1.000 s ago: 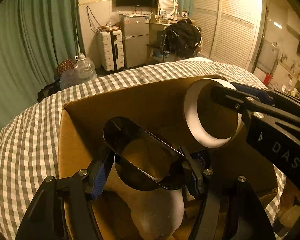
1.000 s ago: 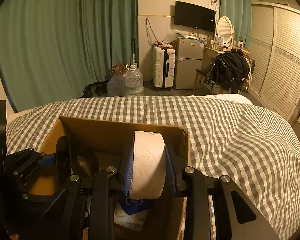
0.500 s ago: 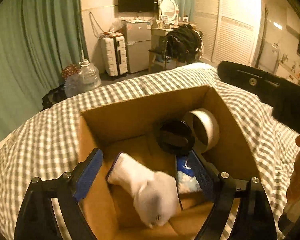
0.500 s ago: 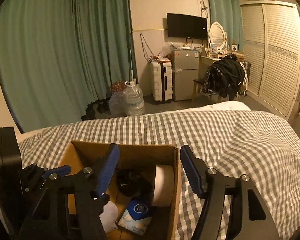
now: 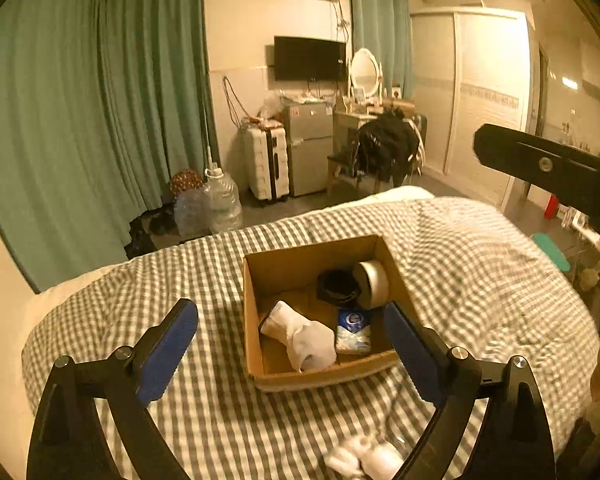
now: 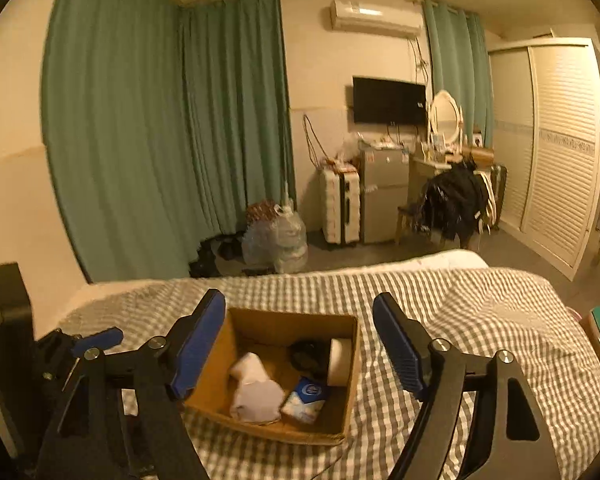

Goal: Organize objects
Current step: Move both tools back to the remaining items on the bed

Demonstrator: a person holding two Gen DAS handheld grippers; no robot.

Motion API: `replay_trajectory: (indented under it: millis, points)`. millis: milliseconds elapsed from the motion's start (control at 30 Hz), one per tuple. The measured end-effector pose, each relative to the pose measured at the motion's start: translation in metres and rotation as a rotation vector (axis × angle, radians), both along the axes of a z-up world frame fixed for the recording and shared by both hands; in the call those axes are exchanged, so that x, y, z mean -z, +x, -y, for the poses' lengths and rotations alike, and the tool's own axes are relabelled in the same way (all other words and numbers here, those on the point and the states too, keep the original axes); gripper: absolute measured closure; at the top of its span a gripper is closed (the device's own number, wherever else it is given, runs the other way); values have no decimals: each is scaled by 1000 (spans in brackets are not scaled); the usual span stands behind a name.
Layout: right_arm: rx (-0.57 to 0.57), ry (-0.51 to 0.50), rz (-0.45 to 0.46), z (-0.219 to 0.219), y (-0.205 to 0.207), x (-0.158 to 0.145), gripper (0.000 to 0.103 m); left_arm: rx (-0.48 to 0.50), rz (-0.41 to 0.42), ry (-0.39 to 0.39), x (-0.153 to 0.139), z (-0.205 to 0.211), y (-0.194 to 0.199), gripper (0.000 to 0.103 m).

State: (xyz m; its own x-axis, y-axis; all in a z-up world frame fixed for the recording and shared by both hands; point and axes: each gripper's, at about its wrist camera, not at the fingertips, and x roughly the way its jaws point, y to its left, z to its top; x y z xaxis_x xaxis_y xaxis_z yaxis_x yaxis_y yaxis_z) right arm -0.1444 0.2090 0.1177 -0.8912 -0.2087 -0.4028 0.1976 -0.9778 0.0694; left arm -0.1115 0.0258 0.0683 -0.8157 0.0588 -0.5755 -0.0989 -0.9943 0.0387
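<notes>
Both claws tilt down over the cardboard box (image 5: 256, 320) mid-bed: left gripper (image 5: 292, 324) and right gripper (image 6: 300, 320) just opened wide, empty. Only the left view shows white bundles (image 5: 364, 458) near the bed's (image 5: 480, 248) near edge.

The white bundle (image 5: 364, 460) at the left wrist view's bottom edge is blurred, perhaps socks. In the box (image 5: 260, 376), the dark object (image 5: 336, 286) half hides the tape roll (image 5: 374, 284).

One cardboard box (image 5: 256, 320) – inside, one sock (image 5: 300, 334), one tape roll (image 5: 374, 284), one tissue pack (image 5: 354, 330).
</notes>
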Motion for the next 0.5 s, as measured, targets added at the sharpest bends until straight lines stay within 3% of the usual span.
replay_trajectory:
  millis: [267,500]
  points:
    - [-18,14,-95,6,101,-57,24,-22,-56,13,-38,8,71,2]
    - [-28,68,-84,11,156,-52,22,-42,-33,41,-23,19,107,0]
